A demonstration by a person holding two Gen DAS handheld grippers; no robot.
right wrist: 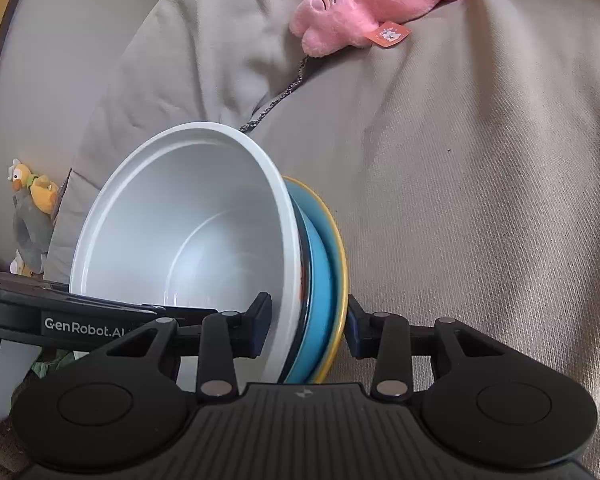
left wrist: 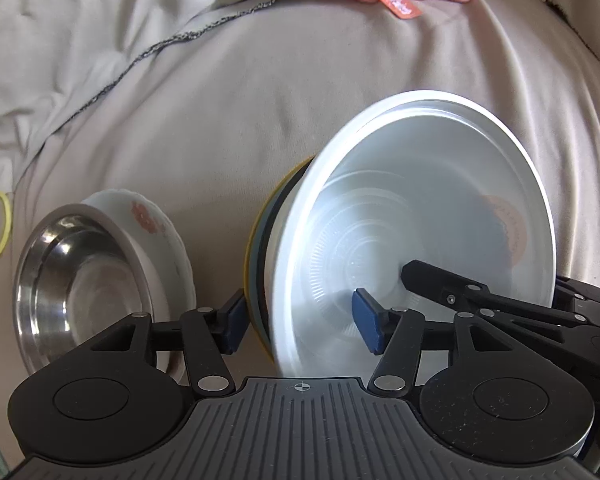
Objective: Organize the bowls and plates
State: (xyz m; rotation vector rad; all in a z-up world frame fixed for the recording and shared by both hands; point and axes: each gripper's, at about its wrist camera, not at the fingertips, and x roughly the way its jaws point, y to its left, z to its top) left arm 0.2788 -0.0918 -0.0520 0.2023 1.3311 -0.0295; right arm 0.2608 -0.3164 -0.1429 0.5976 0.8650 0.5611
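Both my left gripper point(left wrist: 304, 322) and right gripper point(right wrist: 306, 328) clamp the tilted dish stack point(right wrist: 320, 260), white bowl point(left wrist: 412, 216) frontmost, lower centre.

the stack of white bowl point(left wrist: 412, 216), blue plate point(right wrist: 320, 280) and yellow plate point(right wrist: 338, 240) fills the middle, with both claws close around it. steel bowl point(left wrist: 80, 280) blocks the near left. bare blanket point(right wrist: 480, 200) lies open to the right and beyond, up to the pink plush point(right wrist: 372, 4).
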